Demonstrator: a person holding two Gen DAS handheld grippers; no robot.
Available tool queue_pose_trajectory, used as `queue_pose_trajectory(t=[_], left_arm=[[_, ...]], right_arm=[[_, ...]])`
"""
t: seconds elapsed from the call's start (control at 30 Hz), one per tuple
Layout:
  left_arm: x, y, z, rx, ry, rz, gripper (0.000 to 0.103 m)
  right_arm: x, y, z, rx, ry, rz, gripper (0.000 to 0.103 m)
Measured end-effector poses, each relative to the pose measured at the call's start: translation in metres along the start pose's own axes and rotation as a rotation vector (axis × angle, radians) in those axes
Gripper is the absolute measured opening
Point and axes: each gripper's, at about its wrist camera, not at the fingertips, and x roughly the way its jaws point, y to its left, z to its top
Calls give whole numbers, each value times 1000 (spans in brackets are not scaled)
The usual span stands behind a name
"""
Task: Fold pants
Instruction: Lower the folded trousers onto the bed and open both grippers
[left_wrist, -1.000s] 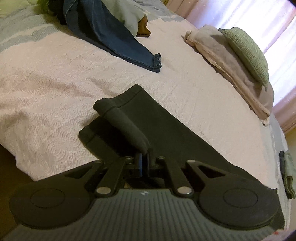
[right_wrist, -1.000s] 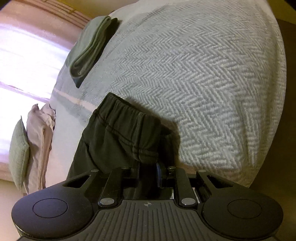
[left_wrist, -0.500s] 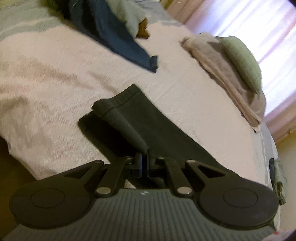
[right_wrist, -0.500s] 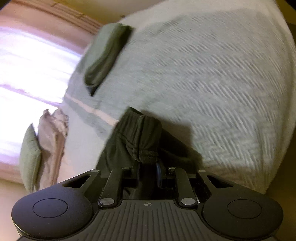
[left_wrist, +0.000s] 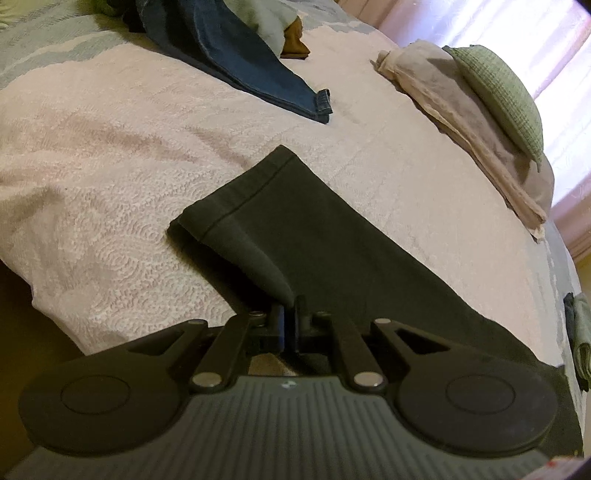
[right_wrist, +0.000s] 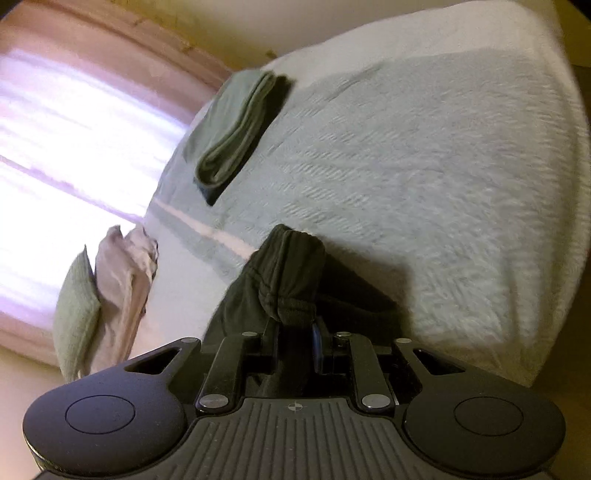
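Observation:
Dark grey-black pants lie along the near edge of a bed, hem end toward the left. In the left wrist view my left gripper is shut on a pinch of the leg fabric near the hem, which rises in a ridge from the cuff to the jaws. In the right wrist view my right gripper is shut on the bunched elastic waistband of the pants, lifted off the bedspread with a dark shadow beneath.
Blue jeans and a heap of clothes lie at the far side of the pink-white bedspread. A beige pillow with a green cushion sits right. Folded green garments rest near the curtained window. The bed edge drops off at left.
My right gripper has lifted the waistband, which now hangs bunched and narrower. At the left gripper the rolled fold of the leg has pulled straighter and flatter.

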Motion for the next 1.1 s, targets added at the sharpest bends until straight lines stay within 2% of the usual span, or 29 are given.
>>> queue_pose_trajectory(t=[0.1,0.17,0.23,0.27,0.3,0.4,0.53,0.6,0.67,0.73,0.87,0.93,1.03,1.1], left_arm=[[4,0,2,-7,-1,9,5],[7,-3,3,18,9,22,5],[7,-9,2,60,11,43,6],[6,-11,2,83,12,58,8],[5,-13,1,101,12,67,8],[-6,-18,-1,127,30,94,12],[-30,-37,-3,224,84,128,14],[-37,-57,-3,306,86,117,14],[-36,-91,-4,405,74,56,14],[-18,-133,-8,491,98,-28,14],[36,-246,-35,624,227,-315,14],[61,-302,-51,636,306,-465,18],[89,-373,-71,667,369,-593,27],[106,-406,-84,719,423,-624,29]], right_arm=[[17,-35,-13,60,30,-94,14],[27,-47,-17,64,33,-93,15],[29,-41,-16,62,31,-88,18],[29,-35,-15,39,42,-102,29],[27,-27,-13,-6,55,-142,40],[19,-6,-6,-185,70,-242,49],[2,24,2,-390,23,-279,50],[2,39,13,-460,8,-243,51],[12,48,22,-490,24,-204,51],[32,57,29,-525,58,-181,52],[72,64,40,-562,118,-120,52],[96,63,46,-530,157,-106,52],[117,57,56,-515,182,-90,52],[122,49,63,-474,203,-43,52]])
